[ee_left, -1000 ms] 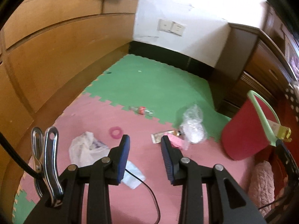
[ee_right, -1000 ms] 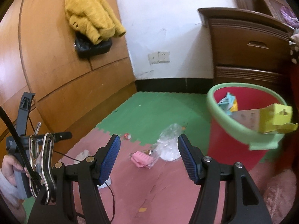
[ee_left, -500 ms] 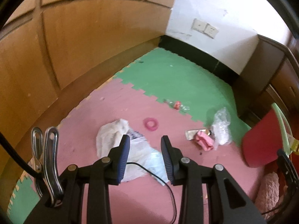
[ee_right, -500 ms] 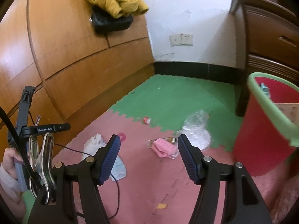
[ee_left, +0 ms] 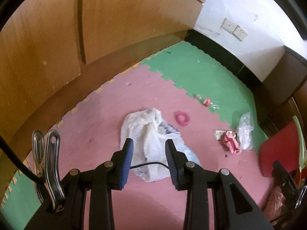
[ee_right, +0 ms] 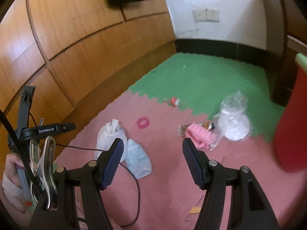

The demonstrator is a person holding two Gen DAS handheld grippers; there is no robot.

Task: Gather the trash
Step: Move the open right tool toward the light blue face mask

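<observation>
Underfoot, pink and green foam floor mats [ee_left: 107, 115] meet wood panelling. The left tool [ee_left: 148, 149] tilts down, partly open and empty, over a white plastic bag [ee_left: 142, 126]; the red bin [ee_left: 278, 153] sits at three o'clock. From the right view, the right tool [ee_right: 151, 149] gapes wide, empty, with a pink wrapper [ee_right: 199, 136] at one o'clock.

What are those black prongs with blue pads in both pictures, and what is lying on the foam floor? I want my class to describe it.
Each is a handheld two-finger gripper; a person carries one per hand, each with a camera looking along its fingers. The left gripper hangs over a crumpled white plastic bag; the right gripper faces a crumpled pink wrapper. Both are open and hold nothing. Also on the pink-and-green foam mat: a pink ring, a clear plastic bag and a red bucket with green rim.
</observation>
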